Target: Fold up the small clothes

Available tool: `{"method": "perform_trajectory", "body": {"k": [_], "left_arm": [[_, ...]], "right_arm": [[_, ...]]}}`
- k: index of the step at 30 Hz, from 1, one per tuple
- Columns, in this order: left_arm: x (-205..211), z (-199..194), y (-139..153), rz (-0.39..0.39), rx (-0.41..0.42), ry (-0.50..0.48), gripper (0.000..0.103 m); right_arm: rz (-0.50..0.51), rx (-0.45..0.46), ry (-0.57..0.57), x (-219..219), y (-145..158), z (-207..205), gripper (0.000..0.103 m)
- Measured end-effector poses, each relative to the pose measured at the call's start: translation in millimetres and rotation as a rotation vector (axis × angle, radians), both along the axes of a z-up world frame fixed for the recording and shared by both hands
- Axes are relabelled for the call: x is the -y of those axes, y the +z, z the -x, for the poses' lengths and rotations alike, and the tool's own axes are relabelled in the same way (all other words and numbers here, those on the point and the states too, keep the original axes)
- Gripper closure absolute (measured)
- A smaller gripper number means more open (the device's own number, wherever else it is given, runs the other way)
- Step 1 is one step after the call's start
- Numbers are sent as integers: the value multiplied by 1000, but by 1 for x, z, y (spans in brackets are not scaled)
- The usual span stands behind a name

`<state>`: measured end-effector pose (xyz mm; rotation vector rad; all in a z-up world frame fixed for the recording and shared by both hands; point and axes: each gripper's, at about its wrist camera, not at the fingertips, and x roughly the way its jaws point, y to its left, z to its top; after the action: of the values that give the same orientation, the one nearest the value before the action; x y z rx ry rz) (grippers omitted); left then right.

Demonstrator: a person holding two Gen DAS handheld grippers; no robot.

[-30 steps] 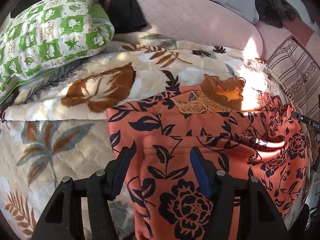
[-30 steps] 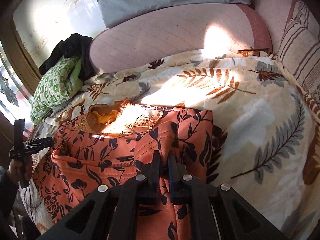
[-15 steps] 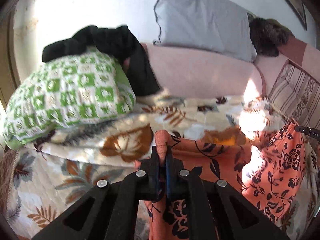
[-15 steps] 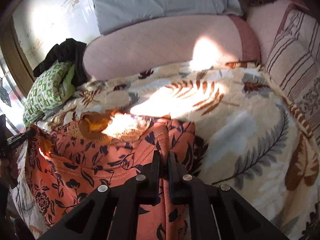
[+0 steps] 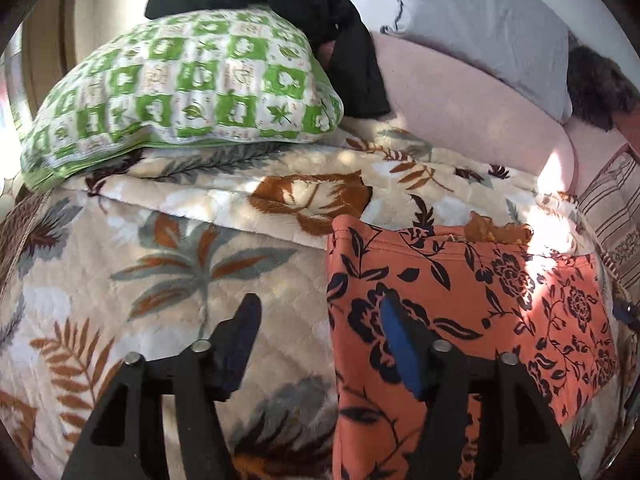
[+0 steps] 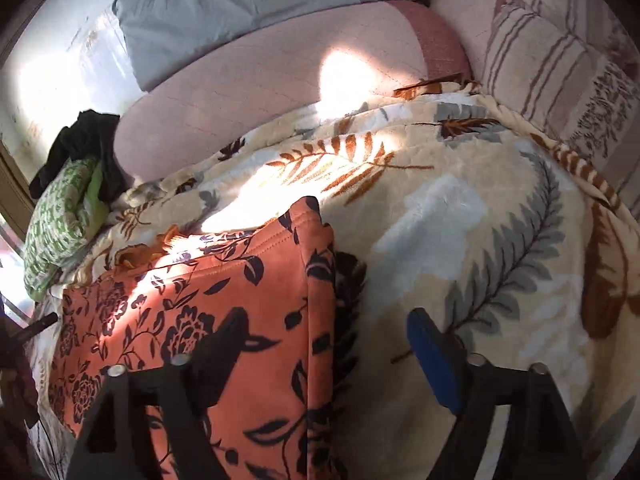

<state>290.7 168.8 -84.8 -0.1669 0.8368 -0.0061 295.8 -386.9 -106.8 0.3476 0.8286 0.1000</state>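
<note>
Whereas both tools were clamped on the cloth 0.5 s ago, the left gripper (image 5: 320, 320) and the right gripper (image 6: 324, 332) now stand with jaws spread wide and nothing between the fingers. The orange floral garment (image 5: 460, 304) lies folded flat on the leaf-print blanket (image 5: 160, 280), released from both tools; 0.5 s ago its near edge was lifted and pinched upright. In the left wrist view the garment's left edge runs between the 2 fingers, with the right finger over the cloth and the left finger over bare blanket. In the right wrist view the arrangement is mirrored: the garment (image 6: 224, 300) has its right edge between the fingers, the left finger over cloth, the right finger over the blanket (image 6: 480, 240). A stitched hem now faces up along the far edge, and a strip of mustard fabric shows just beyond it. The green-and-white pillow (image 5: 180, 88), the black cloth (image 5: 320, 8) on it, and the grey pillow (image 5: 480, 20) hold their earlier places.
</note>
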Motion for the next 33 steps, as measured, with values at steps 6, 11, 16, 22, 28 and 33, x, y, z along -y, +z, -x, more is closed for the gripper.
{"method": "perform_trajectory", "body": {"k": [6, 11, 16, 22, 28, 33], "left_arm": [[-6, 96, -6, 387, -44, 36, 35], [19, 116, -55, 588, -142, 216, 34], [26, 103, -66, 588, -139, 304, 34], [12, 70, -72, 608, -212, 346, 91], [15, 73, -33, 480, -161, 284, 92], [29, 119, 37, 400, -8, 218, 93]], "right_arm": [[-432, -10, -55, 4, -1, 113, 17], [-675, -119, -101, -30, -52, 141, 18], [-784, -87, -275, -24, -69, 112, 19], [-782, -126, -367, -20, -76, 85, 57], [-624, -166, -291, -17, -57, 68, 93], [-562, -61, -216, -25, 6, 96, 96]]}}
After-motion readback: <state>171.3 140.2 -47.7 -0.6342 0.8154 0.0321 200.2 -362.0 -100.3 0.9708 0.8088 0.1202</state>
